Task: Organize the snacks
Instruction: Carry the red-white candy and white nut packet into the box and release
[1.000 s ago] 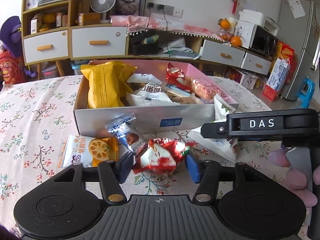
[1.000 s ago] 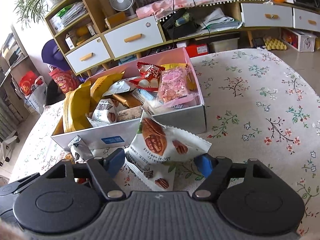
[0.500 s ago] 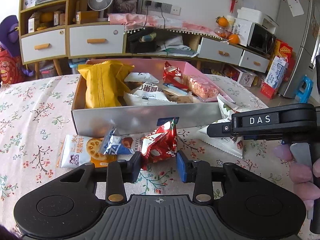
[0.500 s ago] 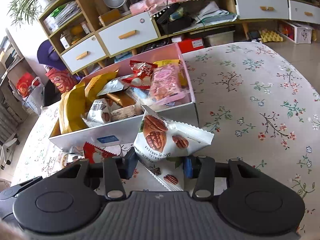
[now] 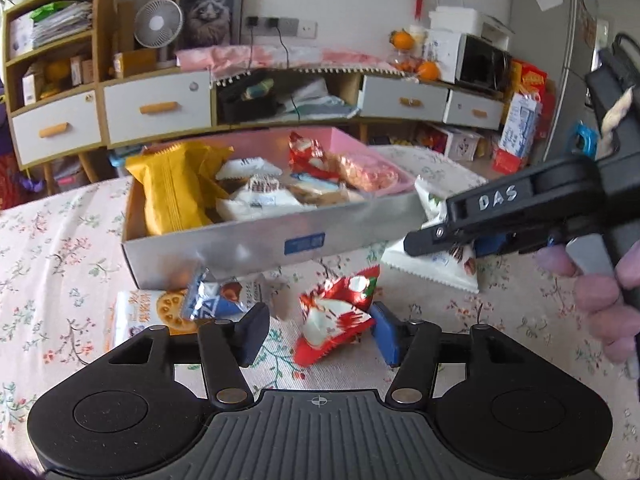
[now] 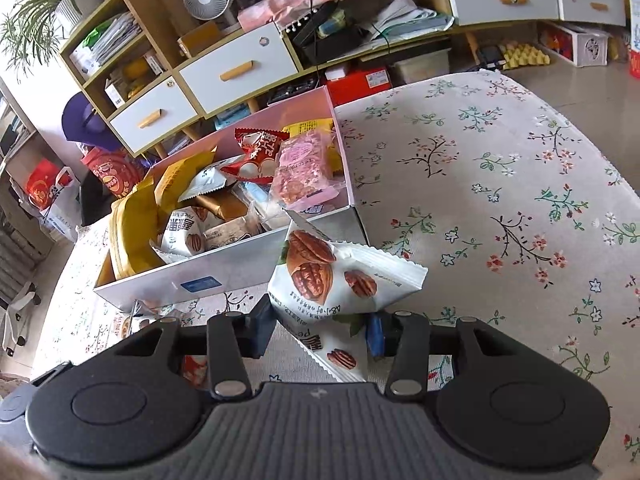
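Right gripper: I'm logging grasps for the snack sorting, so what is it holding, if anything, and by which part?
The right gripper clamps the white pecan snack packet across its lower edge, a pad on each side.

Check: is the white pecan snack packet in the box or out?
Out: the white pecan snack packet is pinched in the right gripper, before the silver box.

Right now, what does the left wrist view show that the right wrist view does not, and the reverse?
Only the left wrist view: the red-and-white foil snack packet between the opening left tool, and the blue foil candy wrapper.

Only the right wrist view: the right tool shut on the white pecan-print packet.

Both: the open white cardboard box of snacks and the floral tablecloth.
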`<state>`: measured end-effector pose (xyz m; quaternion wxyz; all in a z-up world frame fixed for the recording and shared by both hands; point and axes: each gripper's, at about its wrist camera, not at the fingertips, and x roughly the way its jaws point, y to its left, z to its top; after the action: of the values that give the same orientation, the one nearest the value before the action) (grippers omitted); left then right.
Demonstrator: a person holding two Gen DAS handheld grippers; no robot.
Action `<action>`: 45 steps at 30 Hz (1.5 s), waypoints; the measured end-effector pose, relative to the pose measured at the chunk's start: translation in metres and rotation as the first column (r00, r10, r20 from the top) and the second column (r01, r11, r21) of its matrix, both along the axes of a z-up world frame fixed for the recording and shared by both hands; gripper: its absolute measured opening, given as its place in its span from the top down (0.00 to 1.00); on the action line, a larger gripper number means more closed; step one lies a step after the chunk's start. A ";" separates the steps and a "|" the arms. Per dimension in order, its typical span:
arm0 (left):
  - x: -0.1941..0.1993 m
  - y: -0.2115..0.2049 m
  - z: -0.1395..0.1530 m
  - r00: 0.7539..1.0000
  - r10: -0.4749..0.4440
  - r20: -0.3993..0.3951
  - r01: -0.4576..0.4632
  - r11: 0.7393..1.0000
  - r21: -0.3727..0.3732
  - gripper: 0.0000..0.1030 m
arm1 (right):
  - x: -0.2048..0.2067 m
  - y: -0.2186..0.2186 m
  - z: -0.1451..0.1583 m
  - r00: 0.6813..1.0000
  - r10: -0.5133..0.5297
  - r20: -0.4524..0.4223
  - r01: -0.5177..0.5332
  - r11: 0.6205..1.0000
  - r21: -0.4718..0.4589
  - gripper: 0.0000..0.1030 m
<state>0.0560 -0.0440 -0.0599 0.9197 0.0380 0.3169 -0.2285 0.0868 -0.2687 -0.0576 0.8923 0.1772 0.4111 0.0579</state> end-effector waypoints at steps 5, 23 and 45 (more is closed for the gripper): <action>0.005 -0.008 -0.006 1.000 -0.018 -0.014 0.019 1.000 0.018 0.47 | 0.000 -0.001 -0.001 1.000 -0.003 -0.014 0.003 1.000 -0.004 0.59; 0.001 -0.008 0.007 0.999 0.051 -0.016 -0.051 0.999 0.008 0.69 | -0.006 0.006 0.008 1.000 0.023 0.004 -0.023 1.000 0.004 0.60; 0.034 0.016 0.052 0.979 0.202 -0.012 -0.202 0.971 -0.128 0.69 | 0.014 0.023 0.042 0.988 0.080 0.136 -0.079 0.997 -0.010 0.60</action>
<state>0.0897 -0.0280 -0.0076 0.9389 -0.0536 0.3034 -0.1534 0.1006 -0.2458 -0.0157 0.9156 0.1543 0.3562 0.1045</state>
